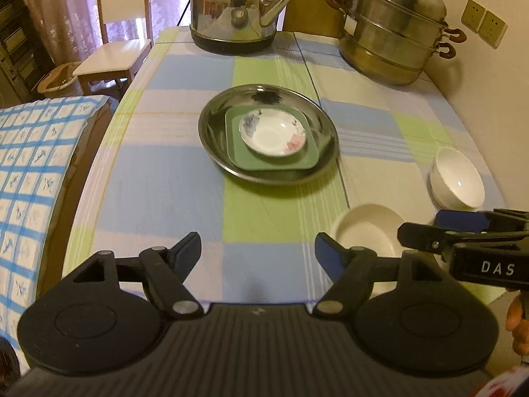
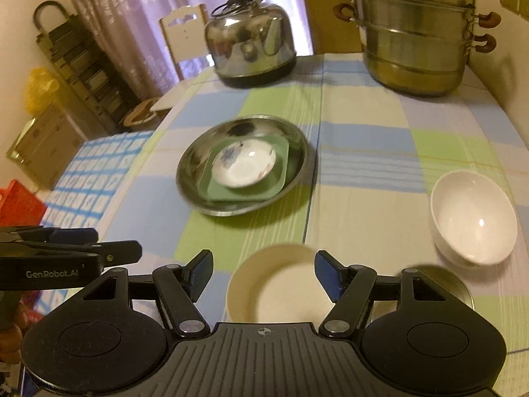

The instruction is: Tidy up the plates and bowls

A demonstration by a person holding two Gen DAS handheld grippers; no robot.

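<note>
Left gripper (image 1: 258, 248) spread wide, nothing between the blue pads, hovering over bare checked tablecloth (image 1: 158, 178) at the near edge of the table. Right gripper (image 2: 263, 266) also spread wide, holding nothing, poised over a cream plate (image 2: 281, 284) that lies flat on the cloth between and just below the blue fingertips (image 2: 325, 273); contact with the plate not clear from this angle. Same cream plate (image 1: 363, 231) seen from the left wrist, partly hidden behind the right finger of the left tool, with the right gripper (image 1: 416, 228) coming in side-on from the right edge. Stack at table centre: steel dish (image 1: 211, 132) at the bottom, green square plate (image 1: 264, 162) inside it, small white floral saucer (image 1: 272, 132) on top, all nested and upright. Same stack in the right wrist view, slightly blurred: steel dish (image 2: 191, 172), green plate (image 2: 281, 168), saucer (image 2: 243, 167). White bowl (image 2: 474, 216) upright on the cloth to the right, well apart from the stack, near the cream plate; also visible at (image 1: 458, 178). Dark rounded rim of another dish (image 2: 453, 281) behind the right gripper's right arm, mostly hidden. At the far side of the table: steel kettle (image 1: 234, 6) and tiered steamer pot (image 1: 393, 33). Wooden chair (image 1: 115, 46) beyond the left table edge.
</note>
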